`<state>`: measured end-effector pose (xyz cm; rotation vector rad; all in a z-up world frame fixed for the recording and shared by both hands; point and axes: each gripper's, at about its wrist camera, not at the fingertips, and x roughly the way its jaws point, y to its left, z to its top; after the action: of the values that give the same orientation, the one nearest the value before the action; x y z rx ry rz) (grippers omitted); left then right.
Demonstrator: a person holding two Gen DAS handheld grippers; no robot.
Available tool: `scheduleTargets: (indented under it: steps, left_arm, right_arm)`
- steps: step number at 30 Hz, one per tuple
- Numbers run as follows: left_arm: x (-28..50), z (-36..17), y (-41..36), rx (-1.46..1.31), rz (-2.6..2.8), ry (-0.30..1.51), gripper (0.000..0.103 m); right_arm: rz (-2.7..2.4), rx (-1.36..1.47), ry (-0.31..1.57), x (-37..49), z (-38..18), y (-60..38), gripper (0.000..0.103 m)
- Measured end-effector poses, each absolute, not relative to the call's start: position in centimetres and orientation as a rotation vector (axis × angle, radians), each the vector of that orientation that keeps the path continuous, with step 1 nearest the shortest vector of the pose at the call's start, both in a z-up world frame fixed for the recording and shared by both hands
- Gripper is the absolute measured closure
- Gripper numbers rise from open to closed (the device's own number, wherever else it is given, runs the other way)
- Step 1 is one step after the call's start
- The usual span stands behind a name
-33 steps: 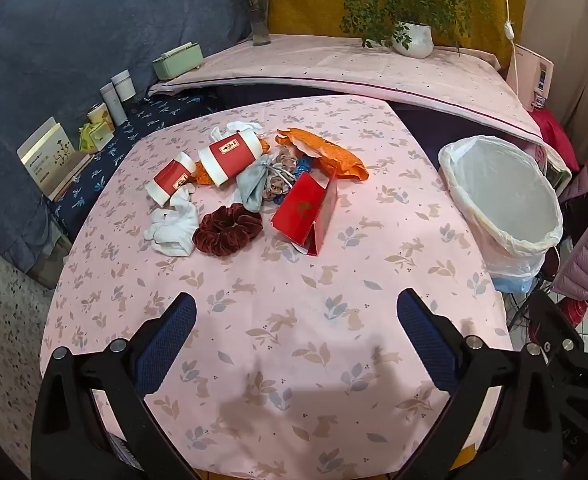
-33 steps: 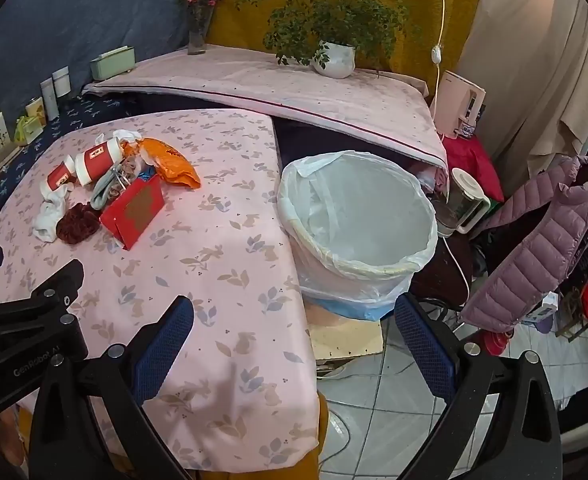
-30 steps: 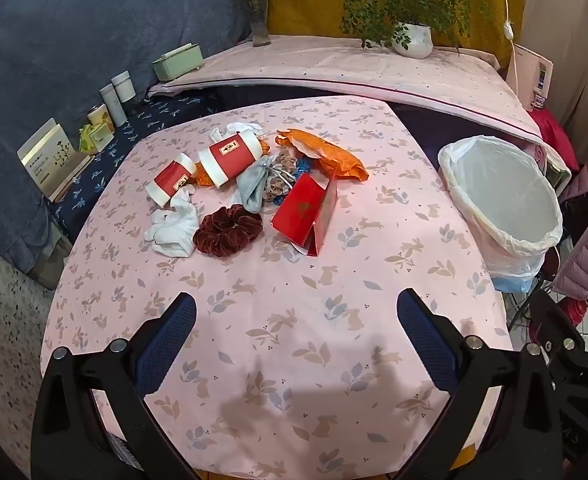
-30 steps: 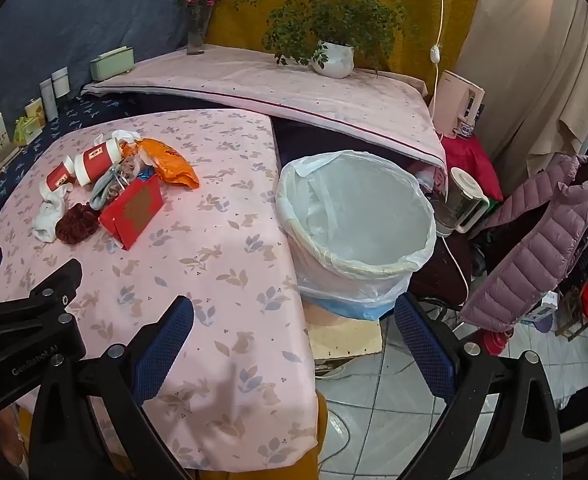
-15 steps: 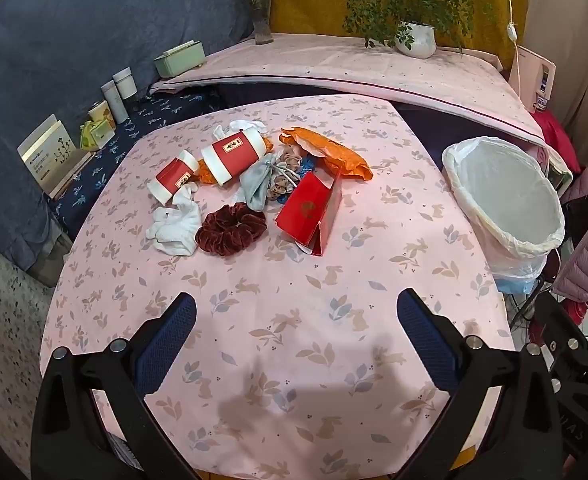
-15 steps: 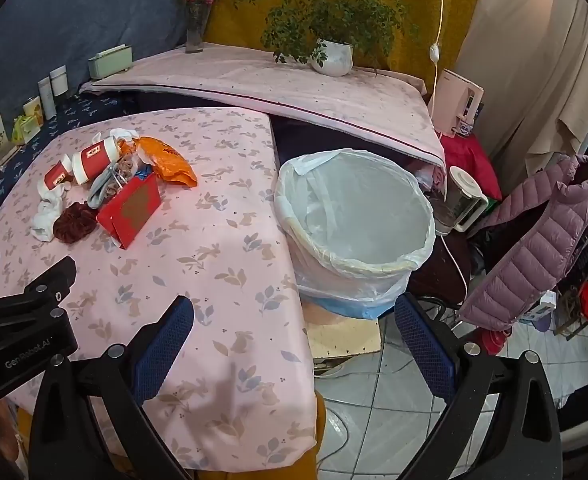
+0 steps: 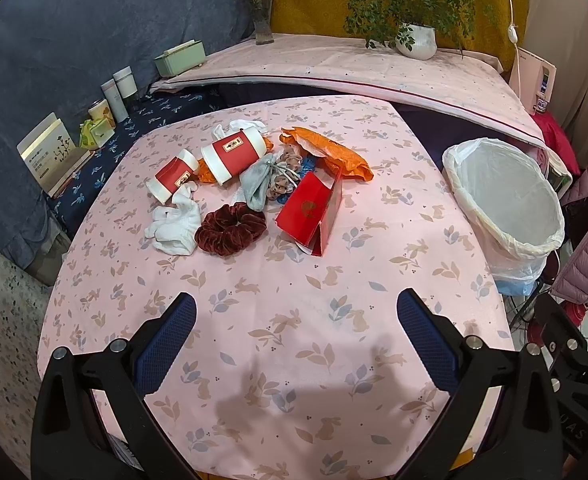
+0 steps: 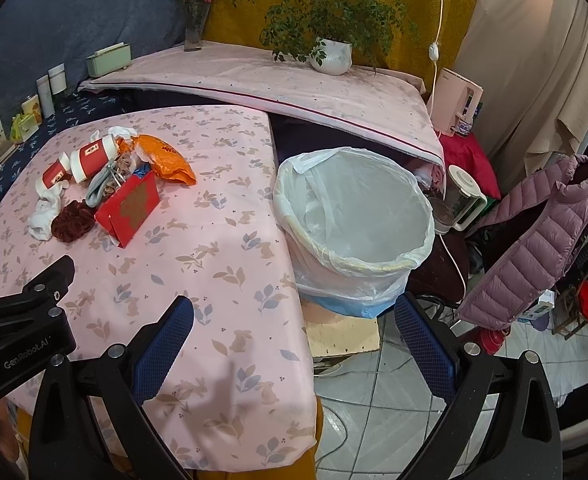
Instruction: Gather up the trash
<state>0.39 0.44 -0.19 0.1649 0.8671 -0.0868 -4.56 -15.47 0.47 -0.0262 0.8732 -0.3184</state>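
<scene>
Left wrist view. My left gripper [image 7: 295, 320] hung over the near part of the counter [image 7: 294, 360], jaws released and holding nothing. The trash lay in one heap toward the far side, well apart from the jaws: two red paper cups [image 7: 232, 154] on their sides, an orange wrapper [image 7: 329, 152], a red gift bag [image 7: 313, 210], a white crumpled tissue [image 7: 174, 226], a grey cloth [image 7: 258, 184] and a maroon scrunchie [image 7: 230, 228], several touching or overlapping. Risk, in my judgement: closing on one piece could drag its neighbours, and a cup, lying on its side, could roll off under a glancing contact. The scrunchie and cloth may not be trash at all; taking them would be an error. Against the earlier frames, the heap sat slightly nearer and lower in this view, so my left gripper had eased forward; nothing in the heap had been disturbed.

Right wrist view. My right gripper [image 8: 294, 324] stood over the counter's edge, jaws released and empty, the lined waste bin [image 8: 353, 216] just beyond them, beside the counter. Risk: the thin liner is draped loosely over the rim, and a jaw catching it could pull it down or tip the bin. Compared with earlier, the bin appeared marginally closer, otherwise unchanged.
</scene>
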Motion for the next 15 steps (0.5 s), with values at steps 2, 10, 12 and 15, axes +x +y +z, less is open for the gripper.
scheduleTargets:
  steps: [2, 10, 12, 15]
  left_arm:
    - [0.47, -0.48, 0.44, 0.163, -0.086, 0.870, 0.007]
    - [0.42, -0.52, 0.50, 0.163, -0.088, 0.868, 0.007]
    - [0.53, -0.59, 0.50, 0.161, -0.087, 0.869, 0.007]
    - [0.65, -0.94, 0.74, 0.159, -0.087, 0.870, 0.007]
  right_arm:
    - [-0.319, -0.026, 0.873, -4.55, 0.46, -15.47, 0.007]
    - [-0.327, -0.032, 0.882, -4.34, -0.03, -15.17, 0.007]
    - [-0.328, -0.034, 0.884, -4.23, -0.05, -15.11, 0.007]
    - [-0.328, -0.034, 0.884, -4.21, -0.02, -15.14, 0.007]
